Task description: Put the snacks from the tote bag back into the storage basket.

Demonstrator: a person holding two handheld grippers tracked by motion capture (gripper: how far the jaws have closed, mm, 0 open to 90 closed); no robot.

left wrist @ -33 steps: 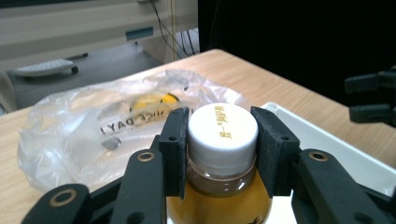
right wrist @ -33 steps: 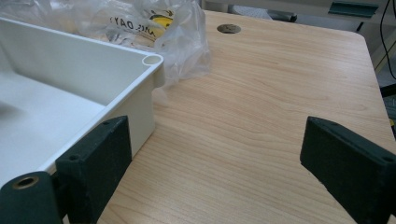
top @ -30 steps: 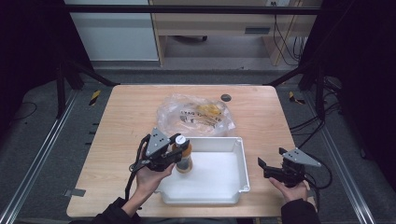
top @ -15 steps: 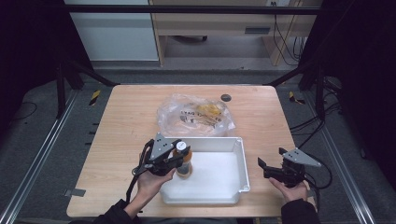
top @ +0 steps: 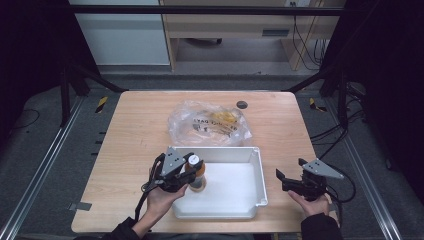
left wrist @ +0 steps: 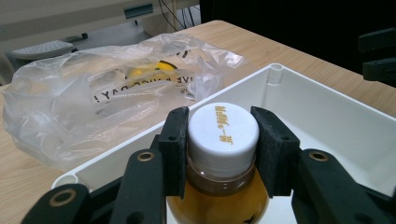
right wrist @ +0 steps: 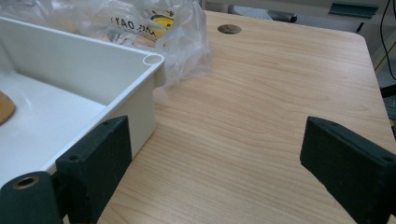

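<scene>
A small bottle of amber liquid with a white cap [left wrist: 223, 128] stands upright at the left end of the white bin [top: 250, 197]. My left gripper [top: 186, 171] is shut on the bottle's [top: 196, 172] cap and neck. In the left gripper view the black pads [left wrist: 175, 149] press both sides of the cap. My right gripper [top: 284, 181] rests open on the table just right of the bin, nothing between its wide-apart pads [right wrist: 100, 163]. The bin's corner [right wrist: 152, 60] lies close to its left pad.
A crumpled clear plastic bag [top: 209, 124] with yellow items inside lies just behind the bin. A small dark round disc [top: 242, 104] sits at the table's far side. Bare wood [right wrist: 261, 116] stretches ahead of the right gripper. The table's front edge is close to both hands.
My left gripper has carried the bottle slightly toward the front along the bin's left side and lowered it. The right gripper has stayed put.
</scene>
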